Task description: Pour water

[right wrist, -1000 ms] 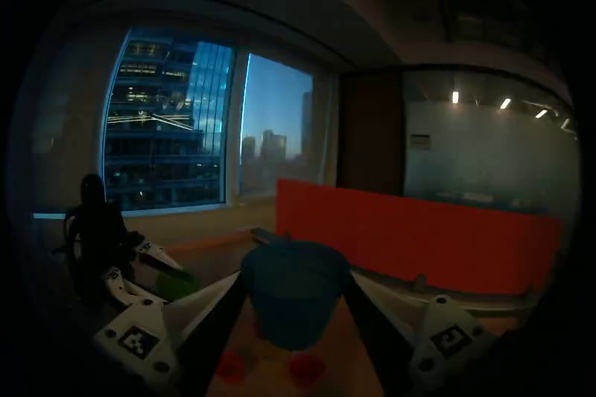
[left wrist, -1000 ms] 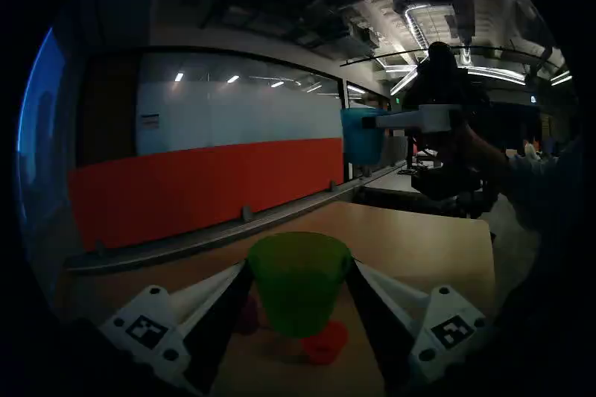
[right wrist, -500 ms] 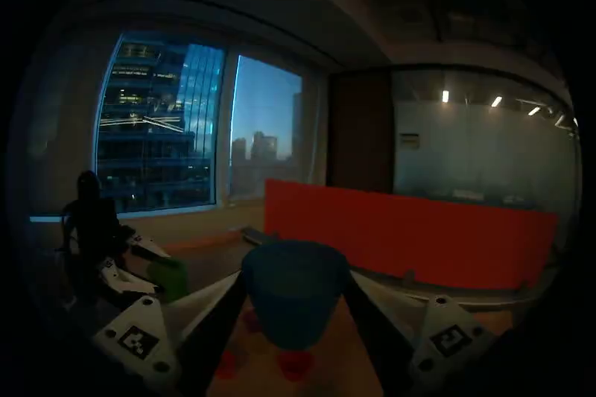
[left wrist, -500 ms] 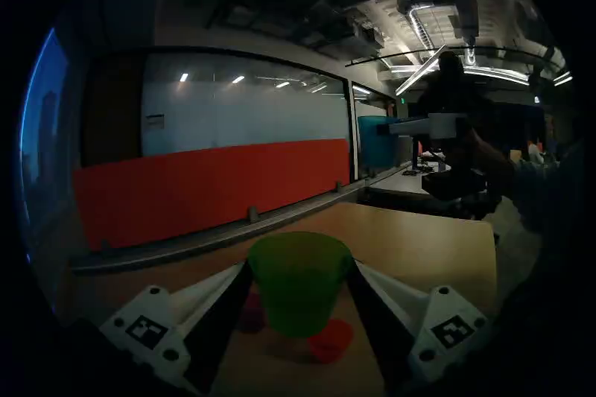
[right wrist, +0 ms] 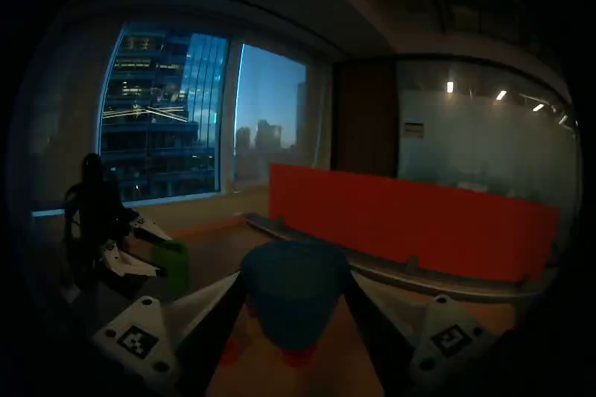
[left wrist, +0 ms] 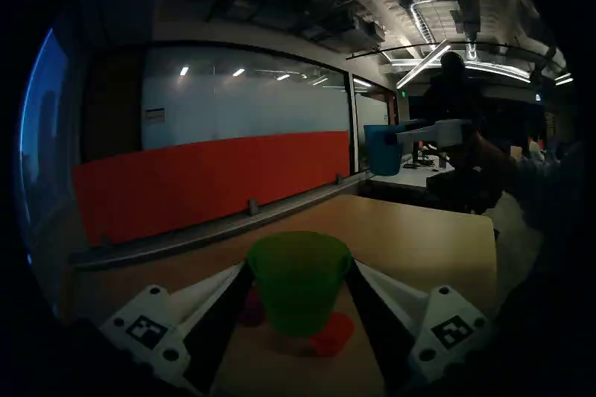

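Observation:
A green cup [left wrist: 299,285] stands upright between the fingers of my left gripper [left wrist: 299,270], which is shut on it above the wooden table [left wrist: 417,240]. Farther off at the right, the blue cup [left wrist: 383,150] hangs in the air, gripped by my right gripper [left wrist: 436,132] in a person's hand [left wrist: 488,162]. In the right gripper view the blue cup [right wrist: 296,294] sits upright between my right gripper's [right wrist: 296,278] fingers. At the left there, the left gripper [right wrist: 134,248] holds the green cup [right wrist: 171,267].
Small red [left wrist: 331,333] and purple [left wrist: 252,309] objects lie on the table under the green cup. A red partition [left wrist: 208,181] with a rail runs along the table's far edge. Large windows [right wrist: 164,129] stand behind the left gripper. The room is dim.
In the left gripper view the blue cup and right gripper have drifted slightly right and lower. In the right gripper view the green cup now shows more fully. Both grips are unchanged.

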`<move>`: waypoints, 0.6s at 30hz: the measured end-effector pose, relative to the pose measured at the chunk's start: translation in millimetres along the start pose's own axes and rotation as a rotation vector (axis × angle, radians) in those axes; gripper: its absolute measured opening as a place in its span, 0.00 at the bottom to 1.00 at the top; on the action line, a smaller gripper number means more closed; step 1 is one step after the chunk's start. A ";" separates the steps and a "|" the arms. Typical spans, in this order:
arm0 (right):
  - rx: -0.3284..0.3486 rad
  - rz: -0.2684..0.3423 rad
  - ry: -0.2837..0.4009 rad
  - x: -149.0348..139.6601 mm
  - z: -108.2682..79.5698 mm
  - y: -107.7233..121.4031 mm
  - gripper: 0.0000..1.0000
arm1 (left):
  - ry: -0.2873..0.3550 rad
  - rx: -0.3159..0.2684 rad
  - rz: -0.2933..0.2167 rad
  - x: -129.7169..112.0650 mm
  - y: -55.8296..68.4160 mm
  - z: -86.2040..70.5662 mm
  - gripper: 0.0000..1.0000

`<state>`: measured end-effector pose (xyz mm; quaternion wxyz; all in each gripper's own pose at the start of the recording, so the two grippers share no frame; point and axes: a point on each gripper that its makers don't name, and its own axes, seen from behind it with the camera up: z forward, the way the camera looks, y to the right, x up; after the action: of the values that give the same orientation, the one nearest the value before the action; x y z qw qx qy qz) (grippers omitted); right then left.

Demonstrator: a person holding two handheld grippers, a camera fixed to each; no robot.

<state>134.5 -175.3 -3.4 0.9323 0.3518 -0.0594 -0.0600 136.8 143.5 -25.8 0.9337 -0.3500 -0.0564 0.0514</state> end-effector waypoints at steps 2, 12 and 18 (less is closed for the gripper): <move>0.008 -0.001 -0.015 -6.3 -1.0 -1.8 0.91 | -0.009 0.002 0.002 -3.1 -0.9 0.6 0.87; 0.034 -0.009 -0.085 -34.4 -5.3 -5.9 0.91 | -0.037 0.003 0.000 -12.7 -2.7 -0.5 0.87; 0.048 -0.012 -0.126 -51.3 -7.1 -8.1 0.91 | -0.062 -0.004 0.010 -20.8 -2.5 -0.9 0.87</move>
<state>84.4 -168.9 -17.5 0.9176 0.3699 -0.1172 -0.0859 116.5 138.3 -26.3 0.9304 -0.3506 -0.0836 0.0668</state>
